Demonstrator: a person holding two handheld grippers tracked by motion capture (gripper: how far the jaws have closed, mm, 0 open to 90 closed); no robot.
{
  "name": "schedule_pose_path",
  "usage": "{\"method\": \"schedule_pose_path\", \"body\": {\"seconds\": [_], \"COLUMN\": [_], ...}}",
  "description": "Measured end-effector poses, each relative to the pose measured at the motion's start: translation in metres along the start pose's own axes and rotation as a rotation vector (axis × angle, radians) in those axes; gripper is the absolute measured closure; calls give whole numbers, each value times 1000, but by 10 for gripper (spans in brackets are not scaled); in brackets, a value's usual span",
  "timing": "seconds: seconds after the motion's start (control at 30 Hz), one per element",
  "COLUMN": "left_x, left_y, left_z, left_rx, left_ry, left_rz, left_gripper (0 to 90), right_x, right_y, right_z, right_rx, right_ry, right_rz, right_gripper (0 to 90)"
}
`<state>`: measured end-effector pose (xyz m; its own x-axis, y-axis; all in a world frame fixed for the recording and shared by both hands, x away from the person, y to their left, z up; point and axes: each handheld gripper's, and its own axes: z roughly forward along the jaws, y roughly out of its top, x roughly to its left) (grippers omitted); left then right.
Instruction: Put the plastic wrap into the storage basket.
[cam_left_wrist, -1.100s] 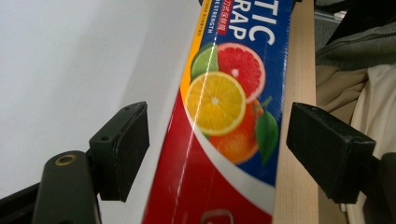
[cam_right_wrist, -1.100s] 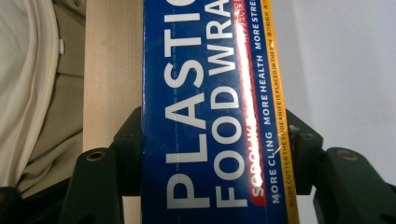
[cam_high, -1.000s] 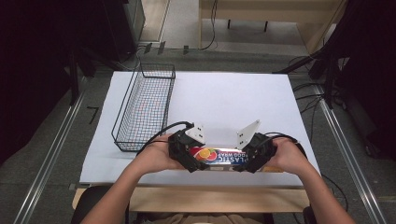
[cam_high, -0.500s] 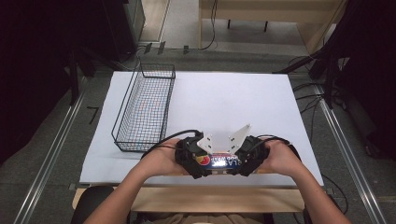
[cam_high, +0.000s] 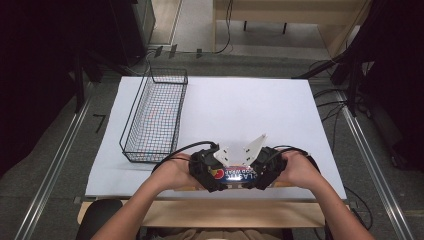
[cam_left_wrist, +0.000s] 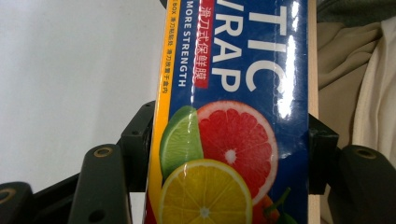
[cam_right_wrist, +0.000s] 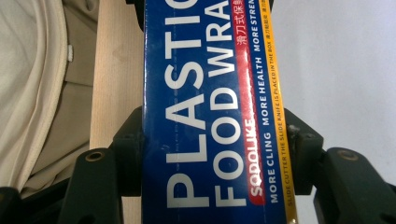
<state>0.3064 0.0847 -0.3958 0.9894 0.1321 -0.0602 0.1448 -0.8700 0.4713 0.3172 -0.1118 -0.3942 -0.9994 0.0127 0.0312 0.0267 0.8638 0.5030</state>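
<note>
A: Wrap box lies at the near edge of the table, over the wooden lip, held at both ends.

B: Biggest risk?

A: Dropping it off the near edge if 1 end slips; the film is glossy.

B: Are the grips sound?

A: Left gripper has just been closing and its 2 jaws now press the box's long sides at the fruit-picture end. Right gripper is clamped across the lettered end.

B: Anything else?

A: If the hands lift unevenly the box could twist between the pads. The basket stands far left, and a low swing could catch its rim.

B: Smallest worry?

A: Squeezing could dent the carton.
</note>
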Motion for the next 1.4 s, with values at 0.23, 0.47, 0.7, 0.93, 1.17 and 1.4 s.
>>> {"method": "schedule_pose_path", "body": {"seconds": [0.23, 0.47, 0.7, 0.93, 1.17, 1.4], "left_x": [-3, -7, -10, -4, 0, 4], "left_y": [2, 4, 4, 0, -3, -5], "left_z": [-1, -1, 0, -4, -9, -16], "left_rx": [-9, -1, 24, 28, 18, 9], "left_ry": [20, 41, 28, 40, 36, 71], "left_rz": [13, 24, 34, -7, -46, -95], "left_gripper": [394, 400, 400, 400, 400, 400], "right_x": [0, 0, 2, -2, 0, -1], "right_y": [-2, -1, -2, -11, -20, -39], "right_z": [-1, -4, -11, -22, -43, -57], "right_rx": [-5, -20, -61, -112, -152, -201], "right_ry": [7, 0, -7, -22, -108, -187], "right_rz": [0, -6, -5, 30, 56, 139], "right_gripper": [394, 369, 295, 280, 248, 212]}}
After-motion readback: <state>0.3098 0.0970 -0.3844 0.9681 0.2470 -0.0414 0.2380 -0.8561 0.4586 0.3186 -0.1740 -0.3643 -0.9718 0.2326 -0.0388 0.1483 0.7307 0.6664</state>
